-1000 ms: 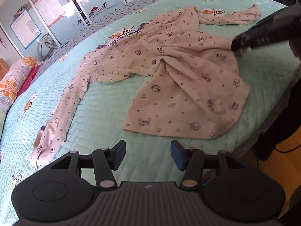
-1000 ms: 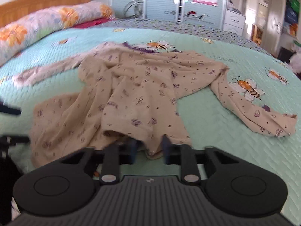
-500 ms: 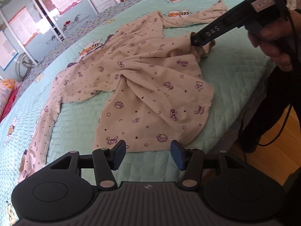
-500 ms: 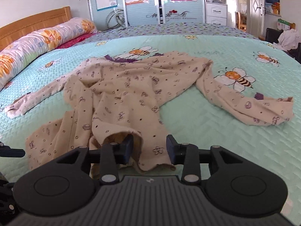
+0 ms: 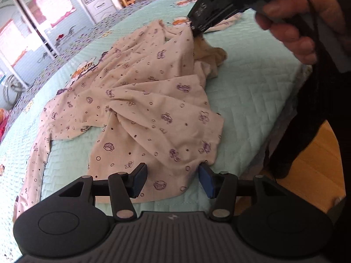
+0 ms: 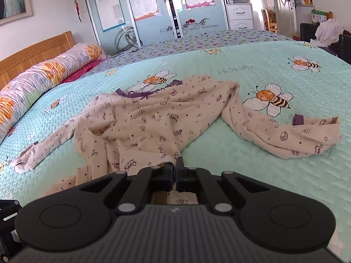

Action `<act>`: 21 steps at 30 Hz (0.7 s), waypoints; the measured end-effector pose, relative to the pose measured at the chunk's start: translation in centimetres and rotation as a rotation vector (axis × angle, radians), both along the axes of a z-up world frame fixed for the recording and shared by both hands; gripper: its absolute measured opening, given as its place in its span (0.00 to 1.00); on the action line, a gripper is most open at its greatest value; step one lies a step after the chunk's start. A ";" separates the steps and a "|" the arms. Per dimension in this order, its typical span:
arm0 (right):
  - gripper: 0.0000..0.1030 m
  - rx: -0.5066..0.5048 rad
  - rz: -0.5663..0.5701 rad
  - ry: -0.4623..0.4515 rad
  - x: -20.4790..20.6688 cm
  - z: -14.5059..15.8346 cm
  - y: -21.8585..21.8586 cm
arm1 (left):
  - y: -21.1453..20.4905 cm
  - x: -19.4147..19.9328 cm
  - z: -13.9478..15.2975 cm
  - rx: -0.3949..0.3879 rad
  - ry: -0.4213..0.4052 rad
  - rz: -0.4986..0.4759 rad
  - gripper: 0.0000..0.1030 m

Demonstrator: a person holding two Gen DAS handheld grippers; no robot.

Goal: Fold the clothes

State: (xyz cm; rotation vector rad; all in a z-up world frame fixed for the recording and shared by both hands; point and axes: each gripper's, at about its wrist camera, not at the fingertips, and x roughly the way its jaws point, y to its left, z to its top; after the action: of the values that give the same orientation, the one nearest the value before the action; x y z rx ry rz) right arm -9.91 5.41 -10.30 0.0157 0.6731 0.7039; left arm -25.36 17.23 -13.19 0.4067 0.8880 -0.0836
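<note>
A cream garment (image 5: 140, 100) printed with small purple figures is lying crumpled on a mint green quilted bedspread (image 5: 245, 81) with bee pictures, close to the near edge of the bed. One long sleeve is trailing off toward the left of the left wrist view, and in the right wrist view the other sleeve (image 6: 283, 131) is stretching out to the right beside a printed bee. A purple trim is showing at the far edge of the cloth.

The right tool (image 6: 176, 171) is clenching a bunched fold of the garment, its two fingers pressed together with fabric caught between them; from the left wrist view that tool (image 5: 198, 27) is seen lifting the fold a little above the bedspread, with a person's hand (image 5: 291, 26) wrapped around its handle.

The left tool (image 5: 173, 180) is standing released, jaws wide apart, and the garment's near hem is lying between the two blue pads (image 5: 206, 183), though I cannot tell whether they are touching the cloth.

Farther out, a flowered bolster (image 6: 43, 74) is lying against a wooden headboard (image 6: 37, 52), and sliding wardrobe doors (image 6: 153, 8) with posters are standing behind the bed
</note>
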 end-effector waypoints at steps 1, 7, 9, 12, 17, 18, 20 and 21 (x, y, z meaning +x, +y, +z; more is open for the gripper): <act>0.01 0.000 0.001 0.005 -0.1 -0.2 0.0 | -0.2 0.1 0.0 0.002 0.001 -0.007 0.53; 0.01 0.003 0.025 0.013 -0.8 -0.7 0.7 | -1.3 1.6 -0.7 0.040 0.008 -0.029 0.54; 0.01 0.005 0.025 -0.005 -1.1 -0.3 0.5 | -1.2 2.0 -0.8 0.039 -0.009 -0.007 0.55; 0.01 0.024 0.003 -0.028 -1.2 0.5 -0.5 | 0.2 1.8 -0.1 0.013 -0.087 0.084 0.21; 0.01 0.060 -0.029 -0.027 -0.9 1.1 -1.9 | 5.3 -0.1 3.7 -0.080 -0.273 0.323 0.06; 0.01 0.065 -0.030 -0.031 -1.0 1.2 -2.0 | 6.3 -0.7 4.7 -0.102 -0.314 0.365 0.06; 0.01 0.078 -0.030 -0.047 -1.3 1.7 -2.1 | 8.0 -2.0 6.6 -0.138 -0.393 0.437 0.06; 0.01 0.085 -0.028 -0.054 -1.5 2.0 -2.1 | 8.6 -2.6 7.5 -0.146 -0.430 0.466 0.05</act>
State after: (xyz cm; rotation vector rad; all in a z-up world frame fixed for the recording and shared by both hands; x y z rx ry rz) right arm -11.37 3.26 -8.35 0.0841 0.5897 0.7036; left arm -27.96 25.79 -5.74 0.0666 0.5282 0.3558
